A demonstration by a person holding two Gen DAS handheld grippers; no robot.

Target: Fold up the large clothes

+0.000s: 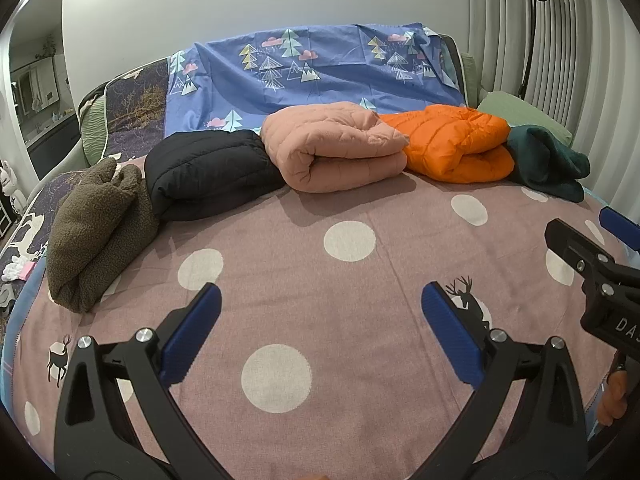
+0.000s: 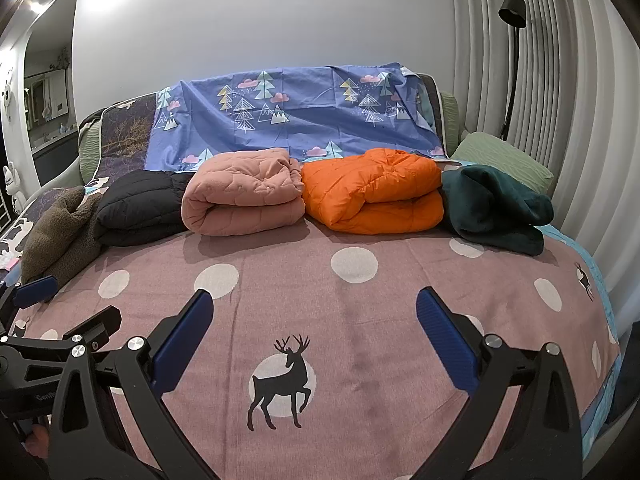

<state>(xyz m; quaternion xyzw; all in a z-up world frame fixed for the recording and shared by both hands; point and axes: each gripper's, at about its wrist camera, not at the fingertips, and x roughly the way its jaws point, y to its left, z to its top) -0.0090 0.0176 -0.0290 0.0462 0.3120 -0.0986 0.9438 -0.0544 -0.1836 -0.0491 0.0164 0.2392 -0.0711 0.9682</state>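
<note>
Folded clothes (image 2: 244, 192) beyond open tools (image 2: 314, 312)

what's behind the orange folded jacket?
Behind the orange jacket hangs the blue tree-print sheet, draped over the sofa back. The sheet's lower edge and whatever it covers there are hidden by the jacket.

Folded garments overlap at the back of the bed

The puffy black quilted jacket (image 1: 208, 172) is partly covered by the fuzzy brown fleece bundle (image 1: 96, 232) and the salmon-pink quilted roll (image 1: 336, 148); the picture edge crops the right tongs (image 1: 600, 236) in the left wrist view.
</note>
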